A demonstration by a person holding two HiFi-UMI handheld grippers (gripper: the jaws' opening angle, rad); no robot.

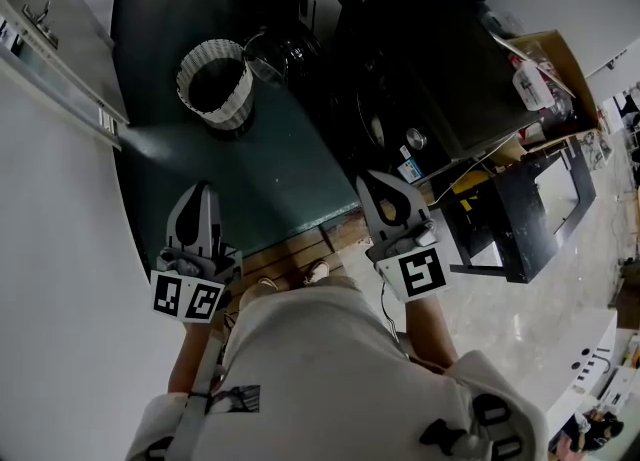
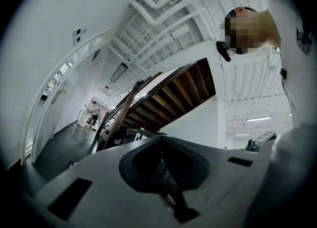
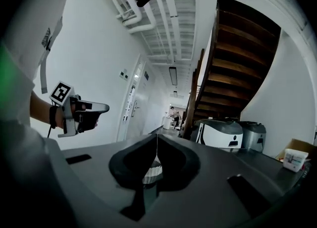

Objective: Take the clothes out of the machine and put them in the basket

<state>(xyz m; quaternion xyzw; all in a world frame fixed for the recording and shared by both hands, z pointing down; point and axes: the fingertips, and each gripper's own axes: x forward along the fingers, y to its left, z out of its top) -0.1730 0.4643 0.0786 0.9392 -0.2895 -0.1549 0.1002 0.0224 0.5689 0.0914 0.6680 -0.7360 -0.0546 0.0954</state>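
Observation:
A white ribbed basket [image 1: 214, 80] stands on the dark floor ahead; its inside looks dark and I see no clothes in it. To its right is the black machine [image 1: 430, 69], with a round glassy door [image 1: 272, 55] swung out beside the basket. My left gripper [image 1: 197, 196] and right gripper [image 1: 383, 187] are both held close to my body, well short of the basket and machine. Each has its jaws closed together with nothing between them. In the right gripper view the right gripper [image 3: 157, 136] points at the basket [image 3: 152, 170], with the left gripper [image 3: 84, 113] off to the left.
A white wall with a rail [image 1: 60, 79] runs along the left. A black frame stand [image 1: 510, 219] and a cardboard box [image 1: 550, 69] sit to the right of the machine. White and grey appliances [image 3: 225, 134] and a wooden staircase [image 3: 237, 68] lie ahead.

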